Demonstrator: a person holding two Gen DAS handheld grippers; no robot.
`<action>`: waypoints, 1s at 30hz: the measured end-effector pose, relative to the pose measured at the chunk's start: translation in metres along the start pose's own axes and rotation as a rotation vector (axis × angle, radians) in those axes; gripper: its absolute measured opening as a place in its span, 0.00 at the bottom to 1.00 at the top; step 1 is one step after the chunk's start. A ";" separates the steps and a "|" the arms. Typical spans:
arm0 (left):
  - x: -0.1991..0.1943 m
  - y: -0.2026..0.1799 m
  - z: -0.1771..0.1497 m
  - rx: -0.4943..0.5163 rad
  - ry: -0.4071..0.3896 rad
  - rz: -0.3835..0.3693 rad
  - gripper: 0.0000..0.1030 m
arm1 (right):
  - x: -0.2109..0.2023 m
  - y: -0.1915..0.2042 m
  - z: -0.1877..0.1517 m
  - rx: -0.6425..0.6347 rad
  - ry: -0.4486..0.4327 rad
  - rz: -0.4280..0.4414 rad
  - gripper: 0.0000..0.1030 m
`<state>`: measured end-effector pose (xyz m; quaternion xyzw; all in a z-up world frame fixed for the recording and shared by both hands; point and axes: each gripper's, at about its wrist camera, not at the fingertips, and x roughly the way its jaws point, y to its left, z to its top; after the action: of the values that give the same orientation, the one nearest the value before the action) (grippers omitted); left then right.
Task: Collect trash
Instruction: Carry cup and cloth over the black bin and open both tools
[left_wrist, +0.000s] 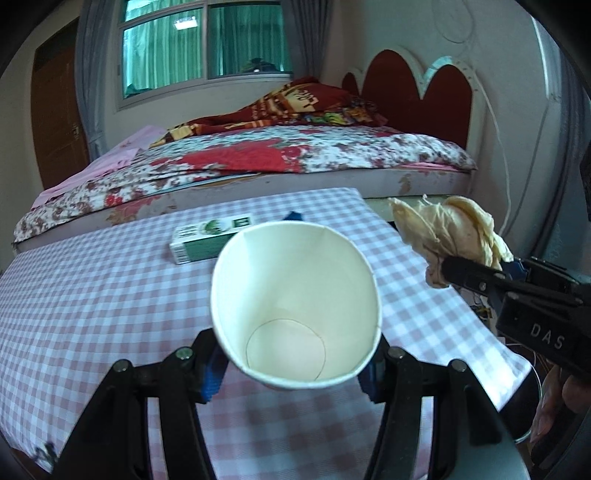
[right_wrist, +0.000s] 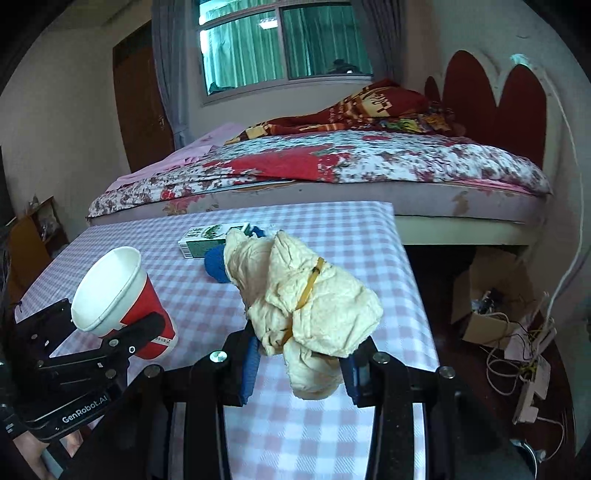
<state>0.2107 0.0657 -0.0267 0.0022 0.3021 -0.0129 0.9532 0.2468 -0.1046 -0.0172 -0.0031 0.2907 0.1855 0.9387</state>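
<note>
Plainly, "GenRobot.AI" marks the left gripper (right_wrist: 122, 332) (jaws gripping a paper cup (right_wrist: 122, 295)), the right gripper (right_wrist: 299, 373) clamping crumpled tissue (right_wrist: 306, 306).

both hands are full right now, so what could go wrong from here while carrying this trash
1. The paper cup is squeezed oval in the left gripper; it could crumple or pop out.
2. The crumpled tissue wad is pinched only at its lower end by the right gripper, so it might slip free.
3. The green box and a blue item remain on the checkered table, easily overlooked.
</note>
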 end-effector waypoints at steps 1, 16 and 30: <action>-0.002 -0.007 -0.001 0.006 -0.002 -0.006 0.57 | -0.006 -0.006 -0.003 0.008 -0.005 -0.007 0.38; -0.013 -0.126 -0.012 0.145 0.004 -0.179 0.57 | -0.091 -0.112 -0.063 0.160 -0.027 -0.173 0.39; -0.024 -0.234 -0.043 0.286 0.064 -0.390 0.57 | -0.147 -0.197 -0.139 0.261 0.041 -0.344 0.39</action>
<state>0.1604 -0.1670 -0.0467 0.0794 0.3218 -0.2393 0.9126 0.1281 -0.3551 -0.0723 0.0650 0.3267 -0.0165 0.9427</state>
